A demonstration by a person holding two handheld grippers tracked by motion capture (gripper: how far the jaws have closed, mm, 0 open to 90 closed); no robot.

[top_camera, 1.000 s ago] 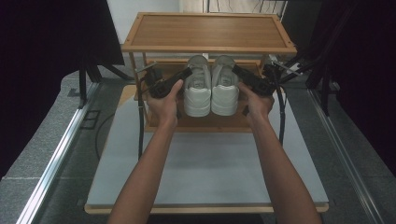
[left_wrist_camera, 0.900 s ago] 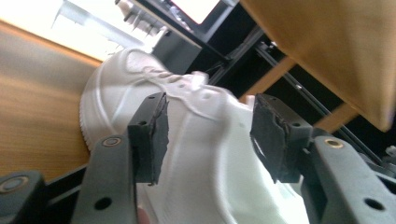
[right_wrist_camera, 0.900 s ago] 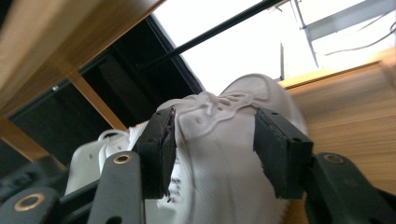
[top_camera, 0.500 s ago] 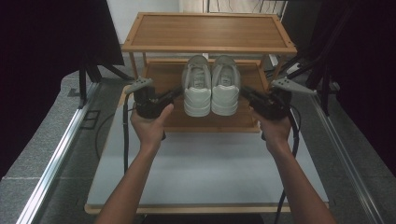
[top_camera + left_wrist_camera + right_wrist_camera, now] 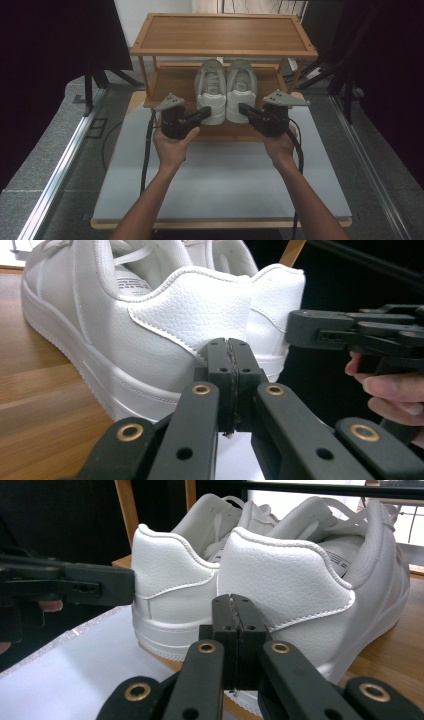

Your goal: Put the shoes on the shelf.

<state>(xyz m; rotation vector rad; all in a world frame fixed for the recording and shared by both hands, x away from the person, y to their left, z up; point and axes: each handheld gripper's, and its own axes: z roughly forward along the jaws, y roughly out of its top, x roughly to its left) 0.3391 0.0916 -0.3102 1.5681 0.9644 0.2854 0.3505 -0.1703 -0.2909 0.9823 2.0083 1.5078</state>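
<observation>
Two white sneakers (image 5: 226,90) side by side on the lower shelf (image 5: 170,85), heels toward both tools, long axes running away. Left gripper (image 5: 206,113) at left heel, right gripper (image 5: 242,108) at right heel, both clamped shut, empty. Contact unclear, probably just short.

floor: grey carpet (image 5: 60,150) | sides: black curtains (image 5: 45,45) | back: pale wall (image 5: 135,15) | metal rail (image 5: 60,170)
</observation>
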